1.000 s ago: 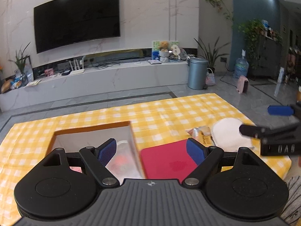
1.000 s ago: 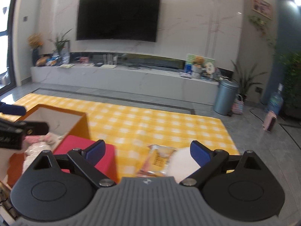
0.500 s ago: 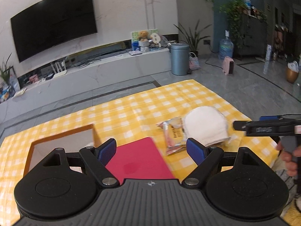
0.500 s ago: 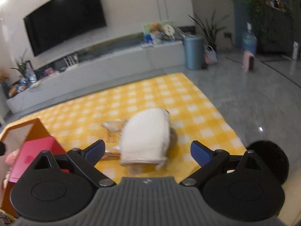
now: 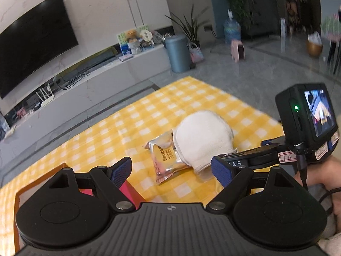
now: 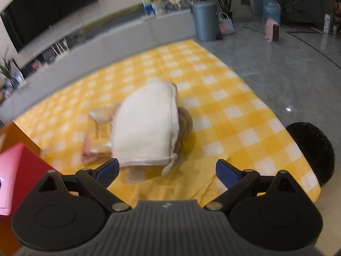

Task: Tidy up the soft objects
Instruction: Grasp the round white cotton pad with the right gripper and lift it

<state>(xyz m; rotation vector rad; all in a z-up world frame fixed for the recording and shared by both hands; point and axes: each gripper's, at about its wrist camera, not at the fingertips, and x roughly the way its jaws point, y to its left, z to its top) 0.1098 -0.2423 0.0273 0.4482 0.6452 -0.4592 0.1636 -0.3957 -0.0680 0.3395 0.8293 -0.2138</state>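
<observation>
A white folded towel (image 6: 147, 128) lies on the yellow checked cloth (image 6: 213, 81), over a tan soft thing (image 6: 185, 123) and beside a snack packet (image 6: 98, 132). My right gripper (image 6: 167, 170) is open and empty, just short of the towel's near edge. In the left wrist view the towel (image 5: 202, 140) and the packet (image 5: 166, 157) lie ahead. My left gripper (image 5: 172, 169) is open and empty, above the cloth. The right gripper's body (image 5: 255, 160) reaches in from the right beside the towel.
An orange box (image 6: 12, 136) with a red lid (image 6: 19, 170) stands at the left; the box's edge also shows in the left wrist view (image 5: 38, 181). A dark round thing (image 6: 311, 151) sits at the cloth's right edge. A grey bin (image 5: 178, 53) stands beyond.
Both grippers have swung right, away from the box and toward the towel. The right gripper has come close to the towel's near edge. Both stayed open.
</observation>
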